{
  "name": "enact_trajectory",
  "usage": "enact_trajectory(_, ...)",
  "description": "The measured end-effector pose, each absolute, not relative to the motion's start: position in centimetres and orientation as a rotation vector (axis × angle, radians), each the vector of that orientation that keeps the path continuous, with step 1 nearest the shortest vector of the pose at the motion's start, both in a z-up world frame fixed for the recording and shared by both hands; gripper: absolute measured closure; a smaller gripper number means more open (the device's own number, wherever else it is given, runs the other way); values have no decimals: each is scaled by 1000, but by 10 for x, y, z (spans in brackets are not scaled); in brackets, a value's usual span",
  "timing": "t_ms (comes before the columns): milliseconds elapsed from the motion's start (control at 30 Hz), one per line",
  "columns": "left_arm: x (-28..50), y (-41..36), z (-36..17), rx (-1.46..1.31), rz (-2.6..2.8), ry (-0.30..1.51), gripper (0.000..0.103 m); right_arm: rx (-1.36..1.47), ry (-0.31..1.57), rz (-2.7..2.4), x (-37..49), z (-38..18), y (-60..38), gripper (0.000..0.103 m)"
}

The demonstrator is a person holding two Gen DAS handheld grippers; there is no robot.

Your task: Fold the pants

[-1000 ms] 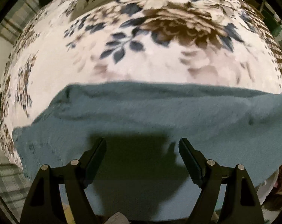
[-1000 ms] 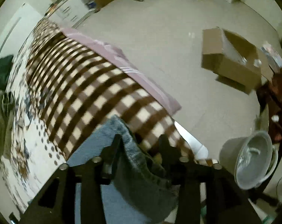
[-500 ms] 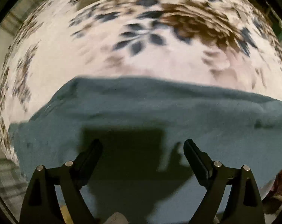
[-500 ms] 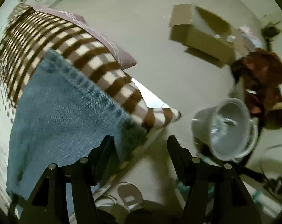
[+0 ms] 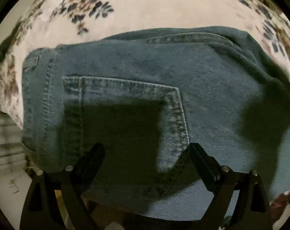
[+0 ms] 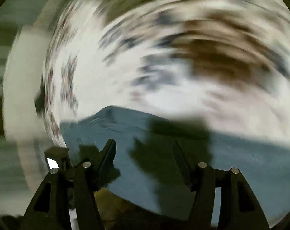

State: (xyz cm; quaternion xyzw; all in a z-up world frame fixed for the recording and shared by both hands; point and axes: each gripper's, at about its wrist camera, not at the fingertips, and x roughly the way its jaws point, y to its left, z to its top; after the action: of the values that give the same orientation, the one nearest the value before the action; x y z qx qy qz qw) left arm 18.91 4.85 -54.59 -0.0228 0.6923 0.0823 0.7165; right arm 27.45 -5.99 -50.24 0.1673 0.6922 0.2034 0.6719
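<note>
Denim pants [image 5: 137, 88] lie bunched on the floral bed [image 5: 164, 9] near its front edge, back pocket up; folding looks partly done, with squaring left. Both the left gripper [image 5: 146, 153] and right gripper [image 6: 143, 149] hover just above them, fingers spread, holding nothing.

Pants [image 5: 202, 99] lie on the bedspread [image 5: 164, 9], seemingly near its front edge.
</note>
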Motion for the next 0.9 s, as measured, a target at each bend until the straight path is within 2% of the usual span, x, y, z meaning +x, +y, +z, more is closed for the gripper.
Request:
enact_trajectory(133,183,56,-539,-51,152,1519,10,86,1677,645,292,-538,29,40)
enact_trajectory(200,182,64,-538,-56,155,1532,10,-238,1668,611,281,-554,55,74)
enact_trajectory(233,180,67,-539,-61,153,1542,10,-310,1655,583,277,-558,56,94)
enact_trajectory(267,177,72,-538,-73,141,1548,10,-279,1646,549,280,-557,48,94)
enact_trajectory(300,178,80,-538,-73,138,1549,10,-232,1634,501,284,-554,39,103)
enact_trajectory(367,175,89,-535,-72,136,1544,10,-183,1554,369,295,-539,10,103)
enact_trajectory(533,178,116,-525,-78,149,1533,10,144,1620,475,286,-514,-34,101)
enact_trajectory(667,181,104,-518,-45,151,1521,10,194,1831,504,248,-546,-41,101)
enact_trajectory(733,188,101,-517,-13,139,1522,10,180,1787,368,255,-565,-63,103)
enact_trajectory(800,193,90,-512,21,125,1508,10,392,1727,276,258,-578,-106,103)
enact_trajectory(833,198,90,-506,43,111,1491,10,489,1705,254,255,-579,-124,103)
enact_trajectory(900,203,81,-501,71,92,1476,10,488,1614,241,242,-559,-141,101)
